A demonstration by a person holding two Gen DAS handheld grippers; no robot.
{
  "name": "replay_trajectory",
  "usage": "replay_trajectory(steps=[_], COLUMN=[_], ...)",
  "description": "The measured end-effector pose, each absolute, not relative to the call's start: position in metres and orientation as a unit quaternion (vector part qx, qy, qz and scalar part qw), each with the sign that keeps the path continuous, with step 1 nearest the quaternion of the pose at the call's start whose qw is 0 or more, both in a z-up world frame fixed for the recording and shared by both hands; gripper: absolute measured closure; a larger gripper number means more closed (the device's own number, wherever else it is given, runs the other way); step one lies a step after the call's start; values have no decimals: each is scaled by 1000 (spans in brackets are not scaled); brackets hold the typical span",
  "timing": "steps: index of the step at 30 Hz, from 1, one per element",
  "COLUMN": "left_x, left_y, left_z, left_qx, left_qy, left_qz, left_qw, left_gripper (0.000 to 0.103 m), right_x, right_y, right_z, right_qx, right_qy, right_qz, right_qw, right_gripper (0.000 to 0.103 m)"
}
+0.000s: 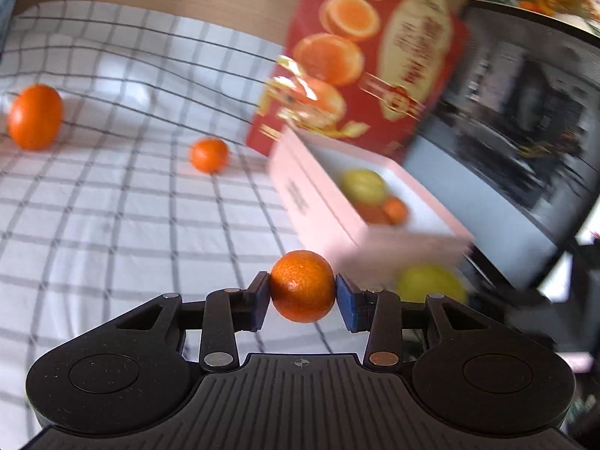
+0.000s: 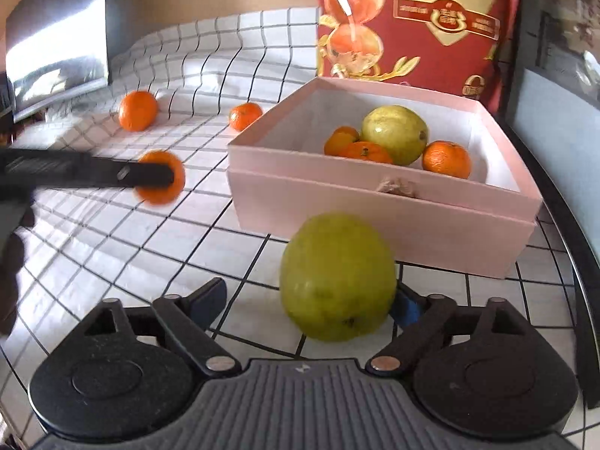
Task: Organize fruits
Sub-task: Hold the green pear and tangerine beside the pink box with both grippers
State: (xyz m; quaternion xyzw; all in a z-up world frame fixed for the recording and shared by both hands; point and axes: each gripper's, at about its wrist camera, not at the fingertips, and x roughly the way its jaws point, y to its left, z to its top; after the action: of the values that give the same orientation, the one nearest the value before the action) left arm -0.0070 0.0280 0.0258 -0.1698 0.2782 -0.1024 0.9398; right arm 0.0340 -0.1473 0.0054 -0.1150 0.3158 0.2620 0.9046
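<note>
The left hand-held gripper (image 1: 302,294) pinches a mandarin (image 1: 302,285) by its sides, above the checked cloth (image 1: 112,206) on the bench, left of the pink box (image 2: 375,202). The round fruit could roll out of the narrow pads, and clipping the box's near wall would knock it free. The right hand-held gripper (image 2: 307,300) stands open around a green guava (image 2: 337,275) on the cloth; its far pad is hidden. Open cloth lies left; a red carton (image 2: 412,18) blocks behind the box.

A small mandarin (image 1: 302,285) was held above the checked cloth; a green guava (image 2: 337,276) lay before the pink box (image 2: 378,202) of fruit.
</note>
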Motion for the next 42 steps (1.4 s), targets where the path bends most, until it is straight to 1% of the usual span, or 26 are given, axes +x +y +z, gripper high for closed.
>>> replay_trajectory(steps=[5, 8, 12, 19, 28, 32, 35, 42], left_x=[-12, -13, -13, -14, -13, -13, -13, -10], left_y=[18, 25, 24, 12, 17, 17, 13, -7], left_z=[12, 10, 8, 7, 6, 6, 7, 11], left_qx=[-172, -191, -190, -161, -175, -173, -159, -100], left_qy=[297, 295, 291, 293, 293, 292, 292, 297], left_qz=[-111, -112, -109, -108, -111, -110, -105, -88], left_qw=[933, 930, 931, 936, 933, 934, 937, 946], left_gripper=[60, 60, 60, 59, 60, 59, 59, 58], right_x=[35, 36, 37, 37, 31, 29, 32, 33], right_y=[-145, -144, -144, -145, -150, -160, -167, -169], right_z=[4, 4, 4, 4, 5, 6, 7, 6], right_qx=[-126, -128, -125, -128, -135, -112, -91, -84], right_qy=[321, 323, 327, 332, 334, 329, 329, 328], right_qz=[256, 253, 248, 253, 272, 257, 233, 220], right_qw=[903, 903, 903, 900, 892, 902, 911, 915], right_gripper=[6, 3, 0, 0, 0, 4, 5, 5])
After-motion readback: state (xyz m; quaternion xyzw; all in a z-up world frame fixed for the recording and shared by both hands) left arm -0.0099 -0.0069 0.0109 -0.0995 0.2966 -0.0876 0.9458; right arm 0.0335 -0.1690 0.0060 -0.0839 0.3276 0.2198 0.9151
